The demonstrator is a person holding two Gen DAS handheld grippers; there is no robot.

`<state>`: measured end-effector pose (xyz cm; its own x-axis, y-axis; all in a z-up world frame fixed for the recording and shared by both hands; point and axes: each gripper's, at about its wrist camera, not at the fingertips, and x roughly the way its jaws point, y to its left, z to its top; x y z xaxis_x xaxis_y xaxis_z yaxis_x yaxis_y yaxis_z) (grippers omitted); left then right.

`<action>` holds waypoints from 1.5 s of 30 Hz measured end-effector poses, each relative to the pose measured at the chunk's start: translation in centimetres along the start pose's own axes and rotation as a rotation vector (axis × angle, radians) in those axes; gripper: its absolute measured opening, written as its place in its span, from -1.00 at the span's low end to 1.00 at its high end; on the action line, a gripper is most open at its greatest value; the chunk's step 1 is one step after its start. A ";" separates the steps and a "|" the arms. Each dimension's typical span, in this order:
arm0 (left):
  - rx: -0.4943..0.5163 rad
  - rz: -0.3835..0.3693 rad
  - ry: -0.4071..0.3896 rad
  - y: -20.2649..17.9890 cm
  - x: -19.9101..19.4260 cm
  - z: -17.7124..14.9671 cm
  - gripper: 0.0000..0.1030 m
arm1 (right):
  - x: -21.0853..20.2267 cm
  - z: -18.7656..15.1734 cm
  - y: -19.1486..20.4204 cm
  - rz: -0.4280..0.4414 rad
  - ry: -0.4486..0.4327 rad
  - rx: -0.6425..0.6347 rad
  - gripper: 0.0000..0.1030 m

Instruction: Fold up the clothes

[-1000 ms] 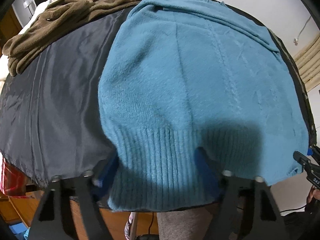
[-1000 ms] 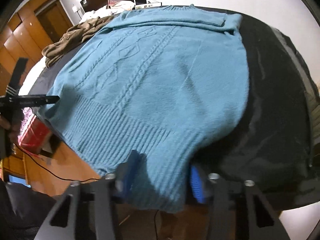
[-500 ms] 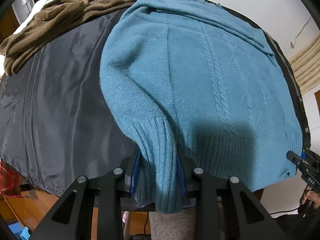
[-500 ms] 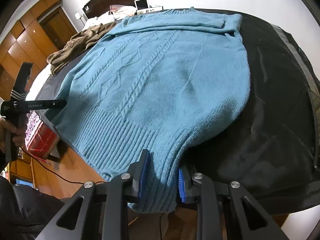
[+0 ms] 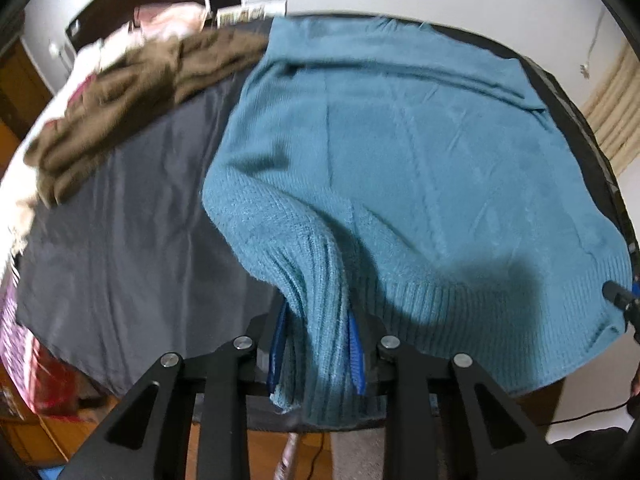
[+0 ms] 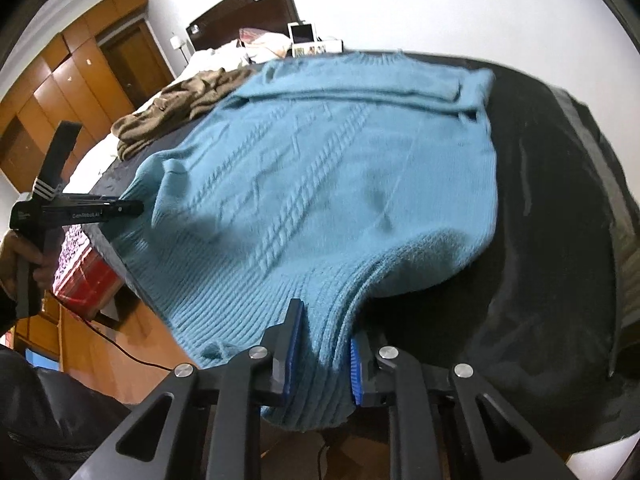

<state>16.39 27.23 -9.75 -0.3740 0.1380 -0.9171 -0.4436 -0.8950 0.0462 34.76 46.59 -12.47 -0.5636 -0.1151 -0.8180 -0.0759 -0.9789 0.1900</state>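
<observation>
A teal cable-knit sweater (image 5: 420,152) lies spread on a dark cloth-covered table (image 5: 120,240), sleeves folded across its far end. My left gripper (image 5: 318,354) is shut on the ribbed hem at the sweater's left corner, which bunches between the blue pads. My right gripper (image 6: 324,356) is shut on the ribbed hem at the right corner of the sweater (image 6: 340,168). Both corners are lifted slightly off the near table edge. The left gripper also shows from the side in the right wrist view (image 6: 132,208).
A brown garment (image 5: 132,92) is heaped at the table's far left, also in the right wrist view (image 6: 180,104). Bare dark cloth (image 6: 560,240) lies right of the sweater. A bed headboard (image 6: 244,4) and wooden wardrobes (image 6: 80,80) stand behind. A red patterned item (image 5: 24,360) sits below the table's left edge.
Both grippers have closed on the hem corners, which were lying loose between open jaws a second ago. The hem now bunches up and lifts from the table edge.
</observation>
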 end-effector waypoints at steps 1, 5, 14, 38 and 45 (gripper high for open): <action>0.007 0.002 -0.019 -0.3 -0.5 0.5 -0.43 | -0.2 0.4 0.0 -0.002 -0.012 -0.005 -0.60; 0.014 0.002 -0.083 0.8 -3.9 1.0 -0.43 | -0.9 2.2 -0.3 -0.019 -0.065 -0.020 -0.60; -0.001 -0.005 -0.199 1.3 -5.0 7.1 -0.42 | -2.7 7.4 -1.7 -0.116 -0.204 -0.048 -0.60; 0.123 -0.169 -0.115 4.7 3.2 21.2 -0.46 | 1.8 22.3 -7.8 -0.289 -0.255 0.049 -0.59; 0.054 -0.255 0.018 6.0 6.0 16.3 0.43 | 2.8 18.6 -10.3 -0.224 -0.205 0.182 0.56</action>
<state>-1.79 29.54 -8.58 -0.2298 0.3485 -0.9087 -0.5646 -0.8083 -0.1672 18.63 59.47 -6.62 -0.6686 0.1538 -0.7275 -0.3512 -0.9277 0.1267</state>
